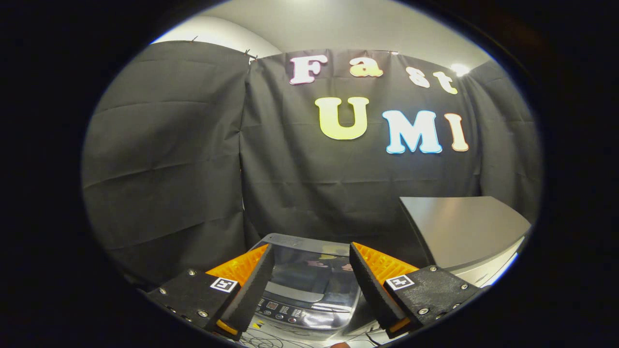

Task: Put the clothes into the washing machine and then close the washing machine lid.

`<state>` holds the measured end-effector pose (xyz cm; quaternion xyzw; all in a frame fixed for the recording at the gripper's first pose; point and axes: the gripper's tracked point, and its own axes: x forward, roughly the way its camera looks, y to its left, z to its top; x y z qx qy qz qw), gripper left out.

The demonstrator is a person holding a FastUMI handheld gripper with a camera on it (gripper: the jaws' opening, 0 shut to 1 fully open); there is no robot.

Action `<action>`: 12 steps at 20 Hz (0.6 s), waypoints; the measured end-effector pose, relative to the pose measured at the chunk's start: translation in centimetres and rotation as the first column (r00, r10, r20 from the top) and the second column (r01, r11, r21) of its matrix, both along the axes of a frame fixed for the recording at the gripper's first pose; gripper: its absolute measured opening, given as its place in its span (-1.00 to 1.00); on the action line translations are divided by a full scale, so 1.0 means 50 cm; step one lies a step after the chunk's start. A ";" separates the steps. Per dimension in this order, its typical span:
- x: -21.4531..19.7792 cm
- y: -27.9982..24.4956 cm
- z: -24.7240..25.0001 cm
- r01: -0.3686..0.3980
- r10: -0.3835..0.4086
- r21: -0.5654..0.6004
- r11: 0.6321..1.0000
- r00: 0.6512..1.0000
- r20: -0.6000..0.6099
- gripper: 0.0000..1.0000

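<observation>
The gripper (312, 256) is held above and in front of a small top-loading washing machine (309, 290), with its two fingers spread wide apart and nothing between them except open air. The washing machine sits below and just beyond the fingertips, framed in the gap between the two fingers. Its lid (312, 268) is a glossy, dark transparent panel with a pale rounded rim; it lies flat and closed over the tub, and it mirrors the booth wall behind. Whether any clothes lie under the lid cannot be told through the reflections. At the near edge of the machine a control panel (285, 309) carries a row of small buttons and a small display, and the left finger covers the left end of this panel. To the right of the washing machine, close beside it, a grey counter (459, 227) with a flat, bare top stands higher than the machine's lid; its near corner is hidden by the right finger. Thin cables (263, 342) lie loosely on a pale surface in front of the machine's base, directly beneath the fingers. Black cloth (169, 159) hangs as the booth wall behind the machine and counter, in wrinkled panels with a vertical seam to the left of the machine. A pale ceiling shows above the cloth, with a bright lamp (459, 69) at its right side.
</observation>
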<state>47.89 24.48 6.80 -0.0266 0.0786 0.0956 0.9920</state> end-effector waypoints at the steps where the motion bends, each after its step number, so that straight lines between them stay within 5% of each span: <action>1: -0.004 -0.007 0.002 0.000 0.000 -0.005 1.000 1.000 0.009 0.91; 12: -0.062 -0.076 0.027 0.059 -0.058 -0.004 0.998 0.995 0.081 0.91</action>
